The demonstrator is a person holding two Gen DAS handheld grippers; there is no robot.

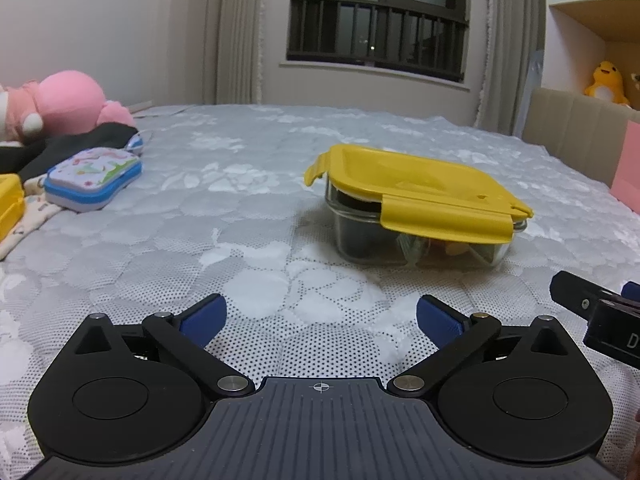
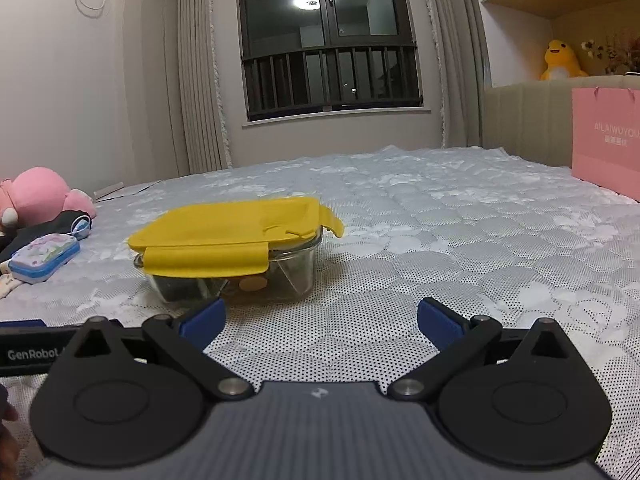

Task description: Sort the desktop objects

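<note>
**Both hand-held grippers wide apart, low over the bed, before the glass box**

The left hand-held gripper [image 1: 321,322] points slightly downward over the bed [image 1: 240,216], its blue fingers [image 1: 204,320] spread fully apart with nothing between them. The right hand-held gripper [image 2: 321,322] is just beside it, also with jaws wide apart and empty.

The glass container [image 1: 420,244] stands on the bed ahead of both, well apart from the fingertips. Its yellow lid [image 1: 416,188] lies on top, with the side flaps not pressed down. Some small items show inside through the glass.

To the far left lie a blue-edged pouch [image 1: 94,180], a pink plush toy [image 1: 68,104] and dark cloth [image 1: 72,148]. A pink paper bag [image 2: 606,140] stands at the right by the headboard. Nothing lies between the grippers and the container.
</note>
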